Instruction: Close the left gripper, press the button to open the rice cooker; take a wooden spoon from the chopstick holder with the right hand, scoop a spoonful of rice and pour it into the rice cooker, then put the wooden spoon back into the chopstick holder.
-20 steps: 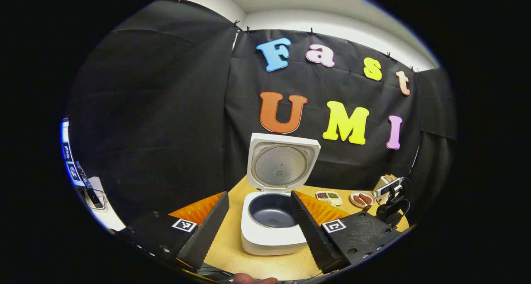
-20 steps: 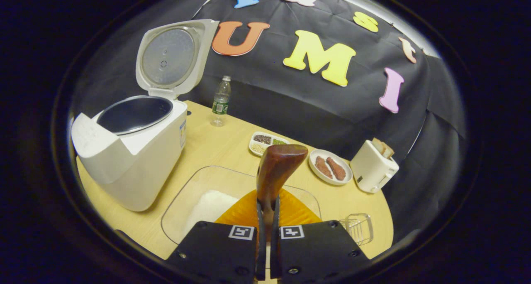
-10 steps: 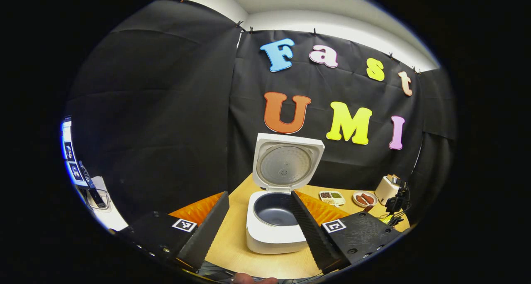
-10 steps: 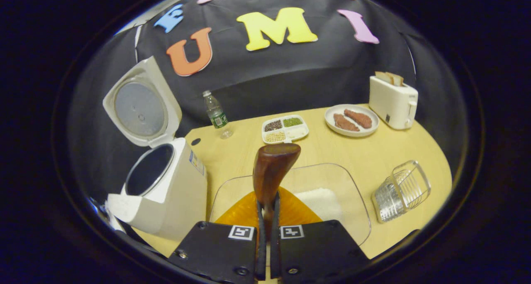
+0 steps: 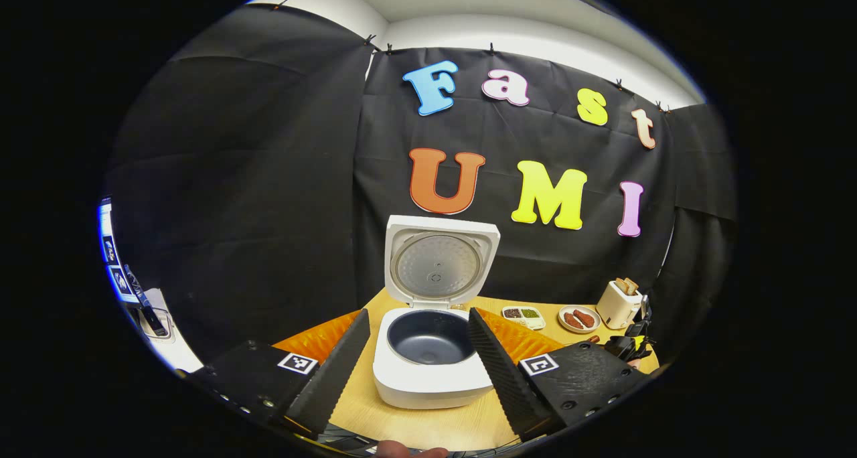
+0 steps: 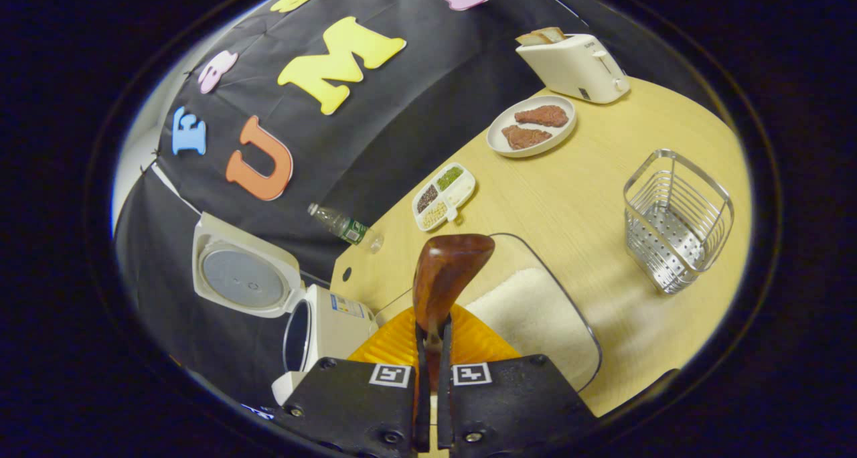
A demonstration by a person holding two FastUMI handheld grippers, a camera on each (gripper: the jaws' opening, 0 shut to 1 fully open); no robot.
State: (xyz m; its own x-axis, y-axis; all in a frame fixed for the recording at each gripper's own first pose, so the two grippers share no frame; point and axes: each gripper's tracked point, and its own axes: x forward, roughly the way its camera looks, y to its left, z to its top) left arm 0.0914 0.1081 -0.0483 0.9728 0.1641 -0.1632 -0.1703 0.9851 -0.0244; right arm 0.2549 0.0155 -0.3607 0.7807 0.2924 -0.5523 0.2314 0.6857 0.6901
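The white rice cooker (image 5: 432, 377) stands open on the wooden table, lid (image 5: 438, 270) upright and dark inner pot bare. My left gripper (image 5: 418, 313) hovers open in front of it, a finger on each side of the pot. My right gripper (image 6: 432, 327) is shut on the handle of the wooden spoon (image 6: 448, 277). The spoon's brown bowl hangs over a glass dish (image 6: 582, 331) that holds white rice (image 6: 529, 311). The metal chopstick holder (image 6: 676, 220) stands to the right of the dish. The rice cooker (image 6: 321, 317) is to the dish's left.
Along the table's far edge stand a toaster (image 6: 576, 63), a plate with meat (image 6: 532, 126), a divided dish of grains (image 6: 444, 187) and a water bottle (image 6: 341, 227). The other gripper (image 5: 629, 344) shows at the far right of the left gripper view.
My right gripper has rolled with the spoon, so its view turned and the table tilts. It stays over the rice dish. My left gripper shifted slightly and stays open.
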